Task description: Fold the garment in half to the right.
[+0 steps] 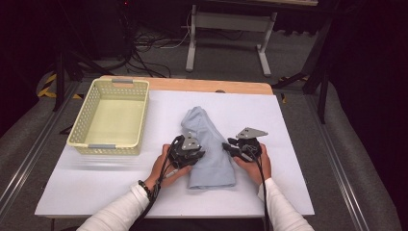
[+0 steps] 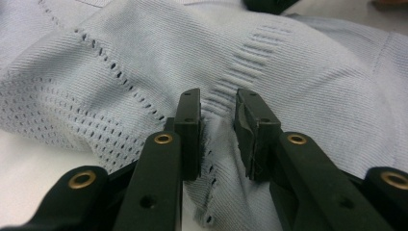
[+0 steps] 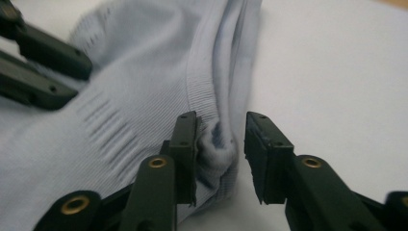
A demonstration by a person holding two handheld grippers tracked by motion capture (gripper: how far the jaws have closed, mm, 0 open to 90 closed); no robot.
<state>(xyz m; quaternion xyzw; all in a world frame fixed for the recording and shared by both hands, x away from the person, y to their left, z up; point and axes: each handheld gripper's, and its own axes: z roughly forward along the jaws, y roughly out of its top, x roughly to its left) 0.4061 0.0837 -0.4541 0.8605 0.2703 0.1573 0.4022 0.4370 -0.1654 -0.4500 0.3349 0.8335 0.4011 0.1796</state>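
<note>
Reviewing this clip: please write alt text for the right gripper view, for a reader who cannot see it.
The right gripper has its two black jaws open around the bunched, ribbed edge of a pale blue knitted garment lying on a white table surface. The left gripper reaches in at the upper left over the same garment.

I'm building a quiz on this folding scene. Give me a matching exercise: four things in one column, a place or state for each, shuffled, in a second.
Things:
1. basket
2. garment
3. left gripper
4. right gripper

Places or states:
A. jaws open around the garment's folded edge
B. pale blue, folded, at the middle of the white sheet
C. yellow, empty, at the table's far left
D. jaws open over the knit's ribbed patch

Pairs: 1-C, 2-B, 3-D, 4-A
</note>
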